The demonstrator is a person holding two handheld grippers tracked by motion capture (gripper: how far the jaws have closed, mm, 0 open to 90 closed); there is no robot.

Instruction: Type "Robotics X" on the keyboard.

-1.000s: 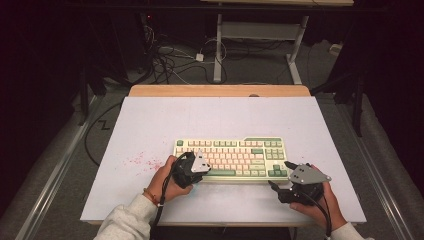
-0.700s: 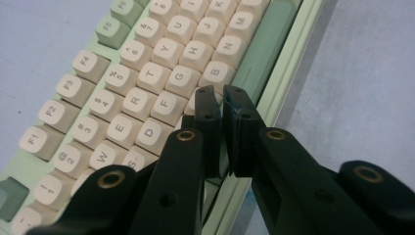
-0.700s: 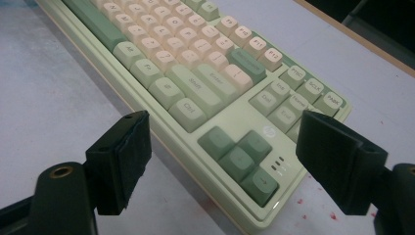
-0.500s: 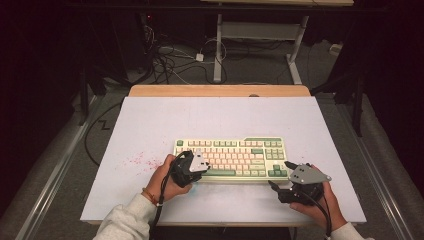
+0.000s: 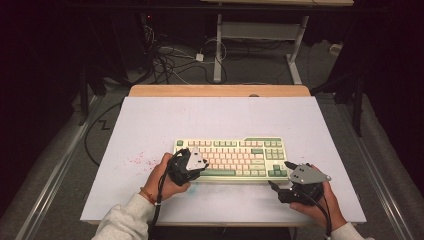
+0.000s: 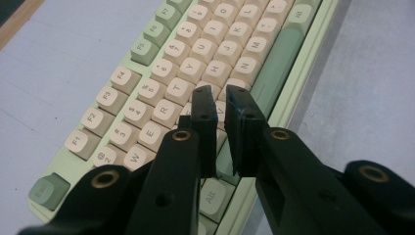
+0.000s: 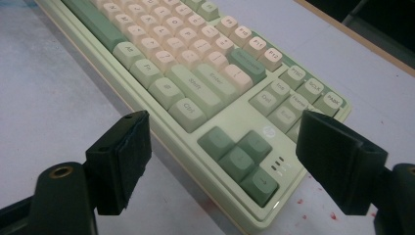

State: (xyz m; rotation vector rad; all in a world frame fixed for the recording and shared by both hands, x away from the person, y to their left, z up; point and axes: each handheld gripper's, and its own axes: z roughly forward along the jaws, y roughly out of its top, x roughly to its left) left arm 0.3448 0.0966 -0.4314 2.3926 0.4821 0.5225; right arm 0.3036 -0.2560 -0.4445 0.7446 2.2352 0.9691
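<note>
Nearest the person, two claws are counted, one in each hand. The right claw (image 5: 279, 175) is held at the near right corner of the keyboard (image 5: 235, 154), jaws spread wide, nothing between them; in the right gripper view the arrow keys (image 7: 240, 156) are framed between the pads. The left claw (image 6: 221, 105) is poised over the lower left letter rows, its jaws drawn nearly together with a narrow slit left and nothing gripped; they have just been opening slightly.

One keyboard is counted, lying flat on the white surface (image 5: 165, 120) toward its near edge. Red specks (image 5: 136, 159) are scattered left of it.

A slip is judged likely: with the jaws so close, two neighbouring keys could be pressed at once, or a keycap could be caught and levered off. The keyboard could also be shoved sideways if the right claw is brought in carelessly.
</note>
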